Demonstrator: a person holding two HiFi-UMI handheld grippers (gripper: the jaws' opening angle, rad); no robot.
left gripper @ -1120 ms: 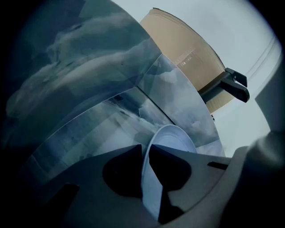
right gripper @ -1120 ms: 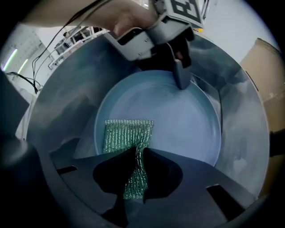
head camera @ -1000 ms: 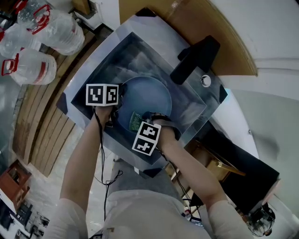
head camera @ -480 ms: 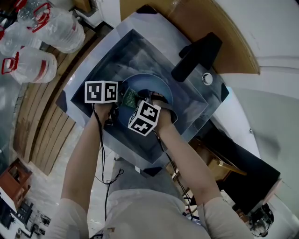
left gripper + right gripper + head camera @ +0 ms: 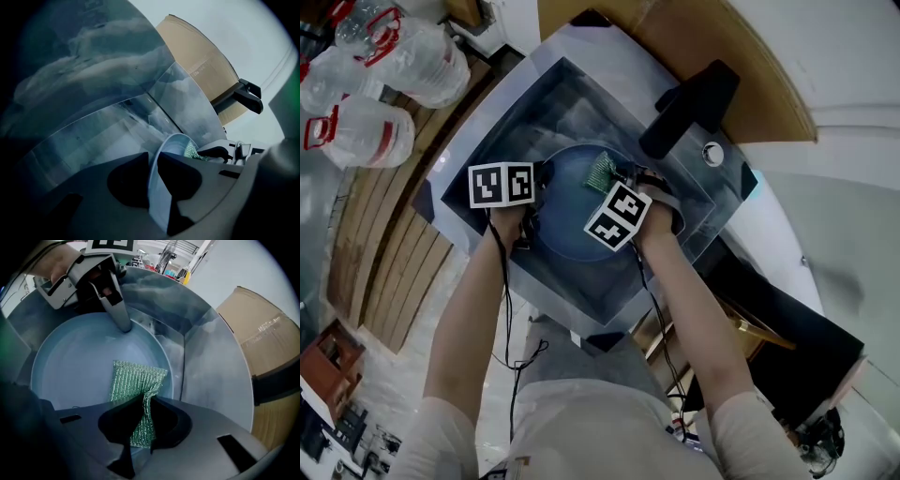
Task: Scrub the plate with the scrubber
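Here the plate (image 5: 572, 220) is pale blue, round and shallow with a raised rim, and it lies inside the steel sink (image 5: 546, 101), tipped up a little on the person's left side. The left gripper (image 5: 540, 194) has its jaws nearly together, pinching that rim between them. The scrubber (image 5: 602, 172) is a green, ribbed, glittery mesh pad. The right gripper (image 5: 617, 180) clamps its lower edge with narrow jaws, and its free end lies flat against the plate's inner face near the far edge. From the head view the two marker cubes cover most of both grips, yet only this view takes in the whole sink, the black tap (image 5: 689, 108) above it and the clear water bottles (image 5: 375, 131) on the wooden floor to the left. The right gripper view alone shows the pad's weave, the crumpled fold where the jaws bite it, and the other gripper's finger resting on the opposite rim. The left gripper view sees the plate edge-on as a thin pale curve running between its dark jaws, with just a corner of green beyond it.
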